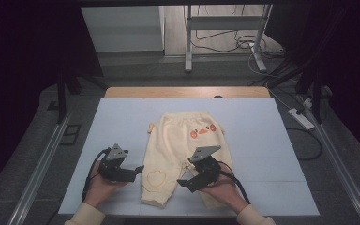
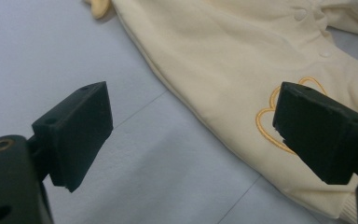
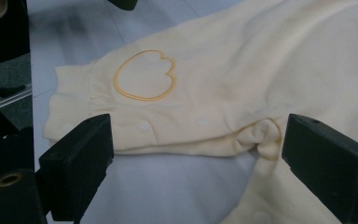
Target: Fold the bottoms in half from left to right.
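Flat on the pale blue bench (image 1: pixel 122 117), a pair of cream baby trousers (image 1: pixel 178 140) is spread out between the two sets of tongs, waistband at the far end and cuffs toward the person. The fabric is seen to be a soft, matt knit, with ribbed cuffs and a row of small round snaps along the inner leg seam. An orange-and-white duck face (image 1: pixel 202 132) is stitched on the seat, far beyond the right tongs.

The left tongs (image 1: pixel 138 168) are held wide open, empty, just beside the outer edge of the nearer trouser leg; in the left gripper view one blocky black jaw stands over bare bench, the other over the cloth. A heart outline (image 2: pixel 272 123) embroidered in yellow thread is partly covered by that second jaw.

The right tongs (image 1: pixel 183 183) are likewise spread apart and grip nothing. They are poised low over the gap between the legs, and in the right gripper view the inner seam of the heart-marked leg runs between the jaws, with a small bunched fold (image 3: pixel 261 135) of fabric lying close to one jaw. The ribbed cuff (image 3: pixel 72 102) lies just beyond the other jaw.
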The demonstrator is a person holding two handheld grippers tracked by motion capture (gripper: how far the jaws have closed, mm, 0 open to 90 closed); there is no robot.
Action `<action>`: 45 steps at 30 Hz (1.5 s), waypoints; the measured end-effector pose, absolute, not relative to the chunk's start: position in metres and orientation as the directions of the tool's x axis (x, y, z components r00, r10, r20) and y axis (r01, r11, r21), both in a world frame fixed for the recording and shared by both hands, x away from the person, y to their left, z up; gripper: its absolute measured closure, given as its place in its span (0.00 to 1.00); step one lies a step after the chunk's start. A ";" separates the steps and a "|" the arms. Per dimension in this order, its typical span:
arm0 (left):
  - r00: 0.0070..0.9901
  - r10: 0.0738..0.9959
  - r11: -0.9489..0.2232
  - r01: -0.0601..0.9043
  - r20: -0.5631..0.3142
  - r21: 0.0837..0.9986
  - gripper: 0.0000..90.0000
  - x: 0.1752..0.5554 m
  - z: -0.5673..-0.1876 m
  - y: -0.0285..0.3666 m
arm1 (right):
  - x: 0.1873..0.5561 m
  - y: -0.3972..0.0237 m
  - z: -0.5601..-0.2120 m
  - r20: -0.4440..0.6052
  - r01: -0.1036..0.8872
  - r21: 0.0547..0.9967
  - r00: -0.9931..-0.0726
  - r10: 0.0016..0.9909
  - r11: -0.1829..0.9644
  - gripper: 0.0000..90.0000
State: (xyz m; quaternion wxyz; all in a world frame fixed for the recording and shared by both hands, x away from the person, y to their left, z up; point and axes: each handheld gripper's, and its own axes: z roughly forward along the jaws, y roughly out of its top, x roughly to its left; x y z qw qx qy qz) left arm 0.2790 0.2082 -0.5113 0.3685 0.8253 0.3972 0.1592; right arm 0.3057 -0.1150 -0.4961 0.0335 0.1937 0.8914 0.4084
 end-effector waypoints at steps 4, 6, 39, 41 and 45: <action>0.631 0.775 -0.408 0.541 -0.033 0.735 0.13 0.280 -0.511 0.209 | 0.302 -0.105 -0.497 0.101 0.307 0.738 -0.931 0.352 0.601 0.10; 0.628 0.778 -0.405 0.542 -0.035 0.736 0.13 0.280 -0.511 0.209 | 0.300 -0.100 -0.496 0.103 0.301 0.740 -0.934 0.341 0.602 0.10; 0.624 0.780 -0.400 0.549 -0.041 0.734 0.13 0.283 -0.512 0.210 | 0.272 -0.026 -0.514 0.115 0.207 0.702 -0.977 0.179 0.681 0.11; 0.619 0.784 -0.392 0.550 -0.045 0.738 0.13 0.283 -0.512 0.211 | 0.270 -0.022 -0.516 0.118 0.205 0.700 -0.978 0.172 0.685 0.11; 0.617 0.786 -0.391 0.551 -0.045 0.738 0.13 0.284 -0.511 0.211 | 0.267 -0.017 -0.518 0.111 0.194 0.691 -0.980 0.163 0.696 0.11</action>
